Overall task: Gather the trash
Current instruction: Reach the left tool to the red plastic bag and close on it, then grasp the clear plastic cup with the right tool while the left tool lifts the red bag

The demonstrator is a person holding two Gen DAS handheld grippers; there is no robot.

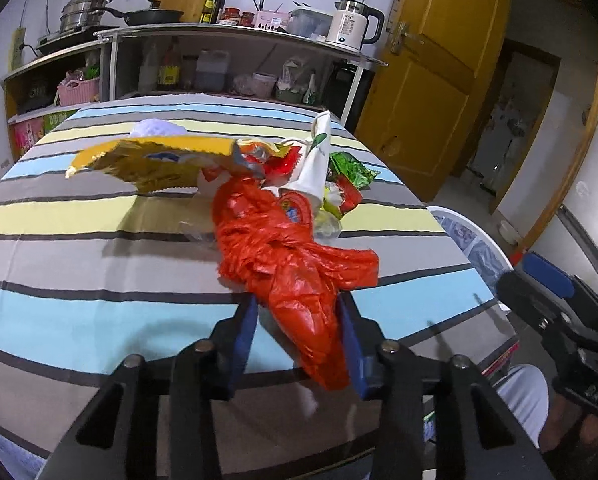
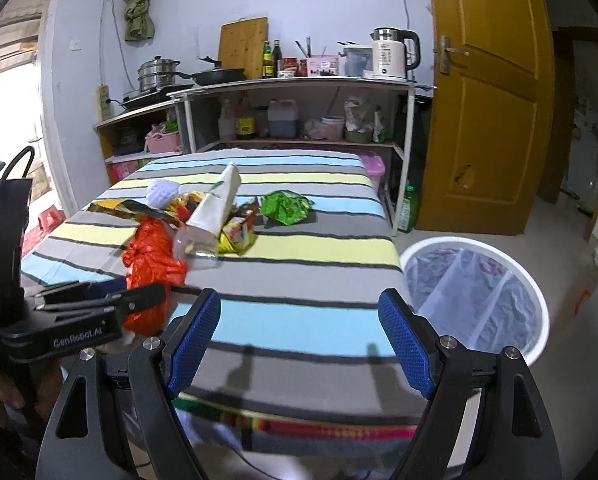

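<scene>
A crumpled red plastic bag [image 1: 287, 264] lies on the striped tablecloth [image 1: 79, 208]; my left gripper [image 1: 299, 320] is shut on its near end. Behind it lies a heap of trash: a yellow snack bag [image 1: 159, 160], a white paper cup [image 1: 315, 160], a green wrapper [image 1: 349, 170] and red wrappers [image 1: 279, 160]. In the right wrist view the red bag [image 2: 151, 256], the cup [image 2: 215, 208], a yellow-red wrapper [image 2: 239, 232] and the green wrapper [image 2: 285, 207] show. My right gripper [image 2: 299, 340] is open and empty over the table's near edge. The left gripper [image 2: 99, 304] shows at the left.
A white bin with a clear liner [image 2: 475, 292] stands on the floor right of the table; it also shows in the left wrist view [image 1: 471, 236]. Kitchen shelves [image 2: 291, 88] with pots and a kettle [image 2: 391, 56] stand behind. A yellow door [image 2: 491, 100] is at the right.
</scene>
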